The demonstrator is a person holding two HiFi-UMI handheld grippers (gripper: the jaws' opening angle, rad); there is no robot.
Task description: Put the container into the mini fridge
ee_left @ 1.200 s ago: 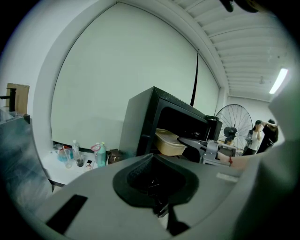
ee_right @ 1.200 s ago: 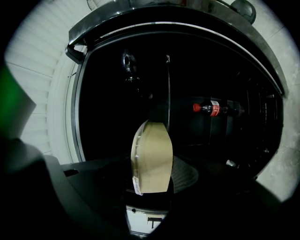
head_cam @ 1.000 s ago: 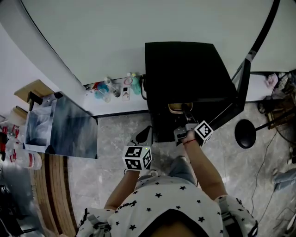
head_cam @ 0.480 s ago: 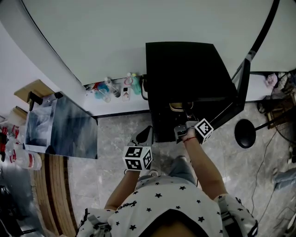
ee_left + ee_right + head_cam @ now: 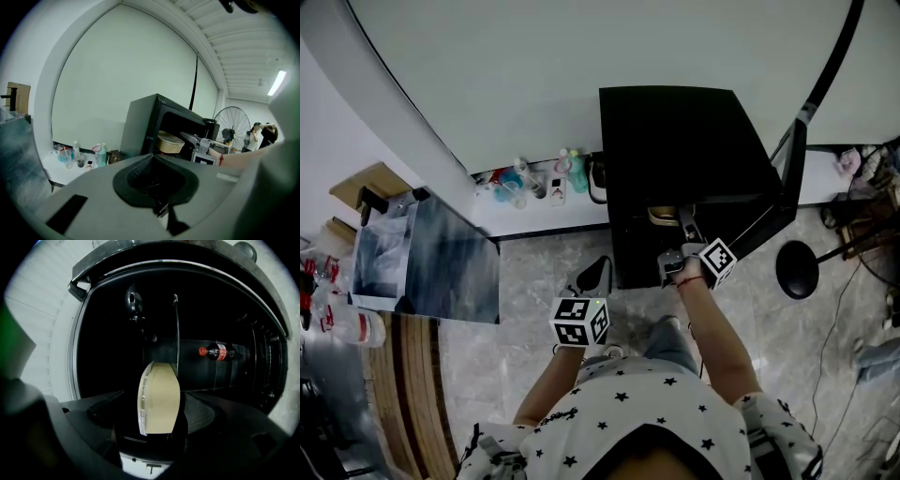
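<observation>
Container (image 5: 159,399) set inside the mini fridge (image 5: 675,141), between the jaws of the right gripper (image 5: 685,230), which have just been opening and stand clear of it. Left gripper (image 5: 592,277), outside the fridge, closed and empty. Risk: a skewed withdrawal could snag the container and drag it out

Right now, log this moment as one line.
step: release container in fridge | right gripper: fingers just opened, container between them | left gripper: shut, empty
</observation>
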